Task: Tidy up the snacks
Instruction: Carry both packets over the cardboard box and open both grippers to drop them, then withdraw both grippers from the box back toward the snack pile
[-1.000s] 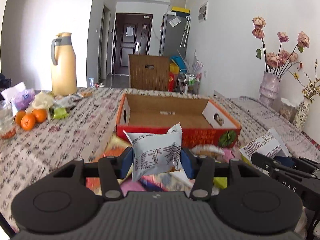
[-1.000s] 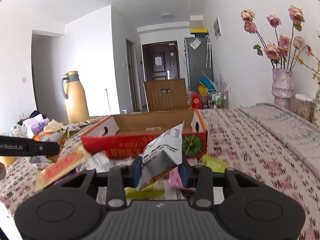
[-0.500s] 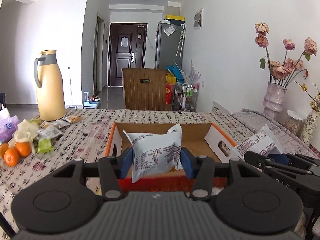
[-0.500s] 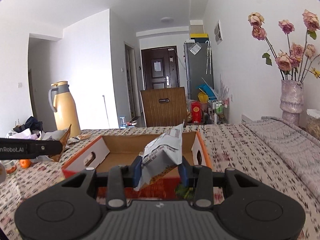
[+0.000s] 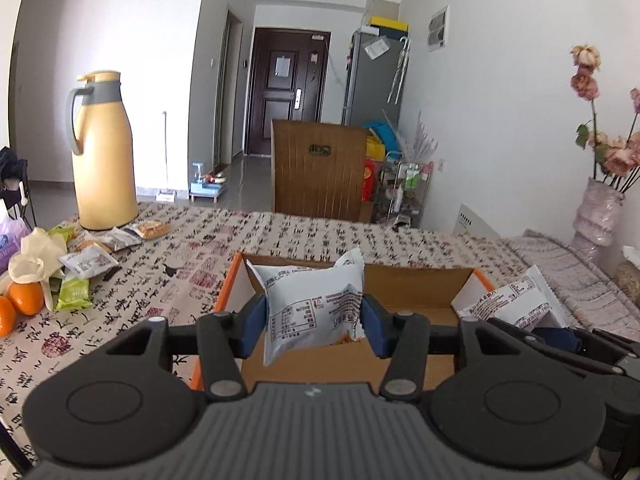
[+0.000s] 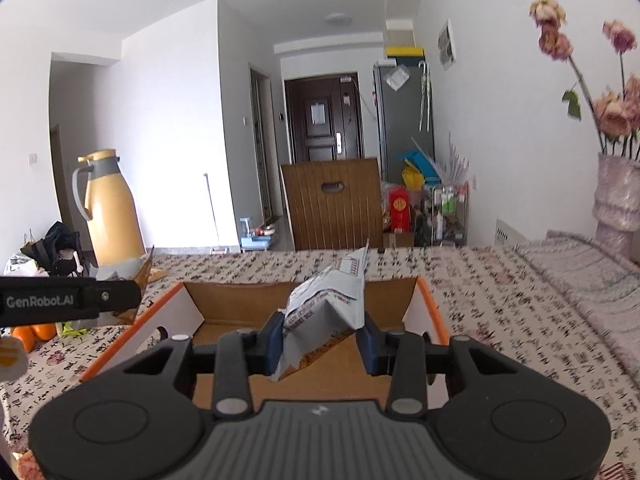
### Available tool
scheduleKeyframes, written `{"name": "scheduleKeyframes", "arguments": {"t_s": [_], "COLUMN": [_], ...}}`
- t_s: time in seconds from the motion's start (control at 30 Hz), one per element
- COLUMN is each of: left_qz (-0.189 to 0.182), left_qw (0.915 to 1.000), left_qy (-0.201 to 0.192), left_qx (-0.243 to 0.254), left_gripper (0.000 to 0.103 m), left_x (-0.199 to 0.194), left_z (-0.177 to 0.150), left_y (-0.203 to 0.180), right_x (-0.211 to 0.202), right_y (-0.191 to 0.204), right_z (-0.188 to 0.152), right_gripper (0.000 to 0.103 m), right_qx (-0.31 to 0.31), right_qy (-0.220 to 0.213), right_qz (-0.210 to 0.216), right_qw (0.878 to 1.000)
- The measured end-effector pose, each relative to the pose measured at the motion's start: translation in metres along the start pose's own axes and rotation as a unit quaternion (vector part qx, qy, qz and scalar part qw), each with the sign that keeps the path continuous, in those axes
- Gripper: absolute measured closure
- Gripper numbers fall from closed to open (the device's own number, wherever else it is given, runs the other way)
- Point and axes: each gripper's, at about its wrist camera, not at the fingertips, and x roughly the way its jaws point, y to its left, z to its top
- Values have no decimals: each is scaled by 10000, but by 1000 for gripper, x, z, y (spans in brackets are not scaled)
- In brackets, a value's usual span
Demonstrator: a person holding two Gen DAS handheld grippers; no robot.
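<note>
Pinching white printed snack packets (image 5: 314, 304) (image 6: 326, 312) above the box (image 5: 420, 286).

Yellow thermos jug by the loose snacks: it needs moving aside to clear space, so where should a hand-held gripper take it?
Grip the yellow thermos jug by its grey handle, coming from the jug's left in the left wrist view. It stands upright, its body looks too wide for the jaws, and the handle loop juts out there.

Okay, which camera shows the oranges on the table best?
The left wrist view: two oranges sit in the open at the left edge, beside green packets. In the right wrist view the oranges only peek out below the left gripper's black finger.
</note>
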Motion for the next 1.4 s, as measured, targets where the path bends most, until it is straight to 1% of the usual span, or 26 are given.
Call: {"name": "scheduleKeyframes", "arguments": {"t_s": [0.13,0.33,0.37,0.43,0.5,0.57,0.63,0.67,0.7,0.73,0.77,0.8,0.83,1.13,1.4], "left_qz": [65,13,-6,23,58,62,117,141,168,195,218,209,194,217,252], "left_qw": [9997,9992,9991,9989,9987,9985,9987,9988,9990,9991,9991,9992,9992,9991,9993], "left_qy": [231,394,414,459,487,501,458,415,367,314,264,248,242,179,-122], "left_qx": [-54,-89,-96,-134,-164,-193,-197,-205,-211,-221,-239,-246,-254,-304,-265], "left_gripper": [51,50,49,41,39,32,16,13,5,0,0,0,0,0,0], "left_x": [21,34,35,37,39,39,38,37,35,33,31,30,30,23,-4], "left_z": [-7,-16,-17,-18,-19,-19,-20,-20,-19,-19,-18,-18,-17,-13,-3], "left_y": [5,10,11,12,14,14,15,14,14,14,15,15,16,15,8], "right_x": [17,30,31,31,33,34,34,33,32,31,29,29,28,24,-1], "right_y": [0,1,0,-1,-1,-2,-4,-5,-6,-6,-6,-6,-6,-7,1], "right_z": [-7,-19,-19,-21,-23,-24,-23,-23,-23,-22,-22,-22,-21,-17,-5], "right_gripper": [66,65,65,64,65,57,38,34,24,16,12,5,0,0,0], "right_qx": [-11,-67,-63,-47,-43,-7,31,46,60,71,80,89,99,131,-21], "right_qy": [186,469,495,534,560,614,619,596,558,523,491,473,457,355,28], "right_qz": [-5,-31,-31,-6,-6,-11,-61,-78,-90,-96,-98,-100,-105,-168,-256], "right_qw": [9998,9989,9987,9986,9984,9981,9981,9982,9984,9986,9987,9988,9989,9991,9997]}}
